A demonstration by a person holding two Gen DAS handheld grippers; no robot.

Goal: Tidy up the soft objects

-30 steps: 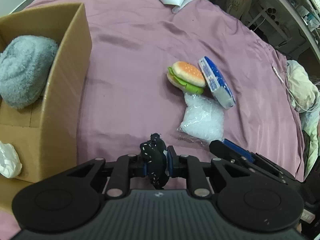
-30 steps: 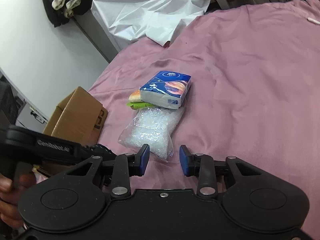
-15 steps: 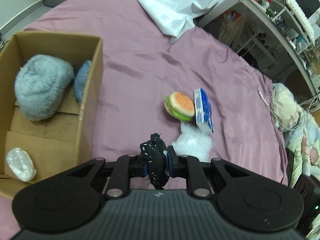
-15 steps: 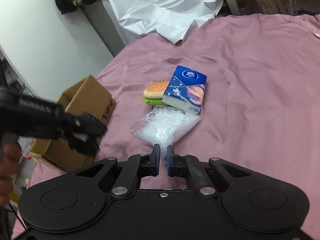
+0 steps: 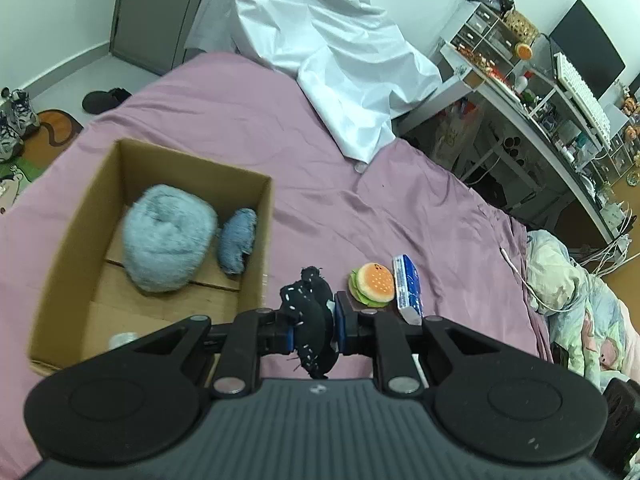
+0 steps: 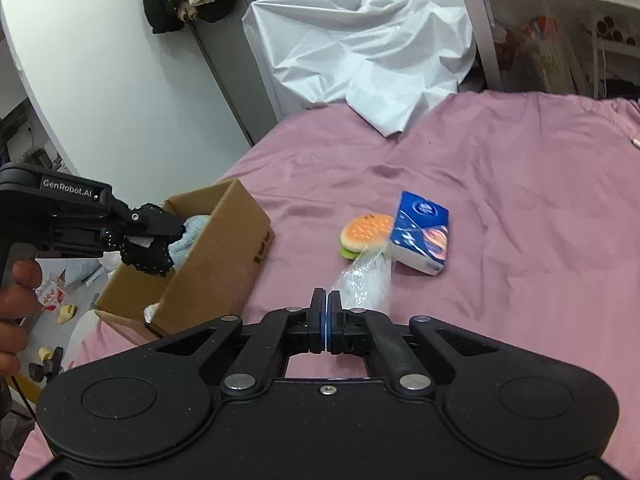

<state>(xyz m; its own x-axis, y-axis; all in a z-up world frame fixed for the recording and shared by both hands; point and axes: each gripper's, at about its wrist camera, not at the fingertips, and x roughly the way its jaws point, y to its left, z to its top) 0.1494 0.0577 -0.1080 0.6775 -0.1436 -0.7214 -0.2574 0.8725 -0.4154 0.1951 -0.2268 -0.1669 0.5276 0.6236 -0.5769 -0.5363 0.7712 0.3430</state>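
Your left tongs [image 5: 314, 326] are clamped on a black speckled soft toy [image 5: 310, 320], which hangs just off the near right corner of the cardboard box [image 5: 264, 240], not yet over the opening. Your right tongs [image 6: 325, 322] are pinched fully together on the edge of a clear plastic bag [image 6: 366, 280], which trails up toward 1 o'clock and looks lifted off the pink bed [image 6: 520, 200]. In the left wrist view the box sits at about 10 o'clock and already holds a large grey fluffy plush [image 5: 166, 238], a smaller blue-grey plush [image 5: 238, 246] beside it, and something pale at its near edge, too hidden to name. Left on the bed are the burger plush [image 6: 366, 236] and the blue tissue pack [image 6: 422, 240], touching each other at about 1 o'clock from your right tongs. By my reckoning you are past halfway: two pieces are in hand and still to be dropped in, then two more pickups remain.
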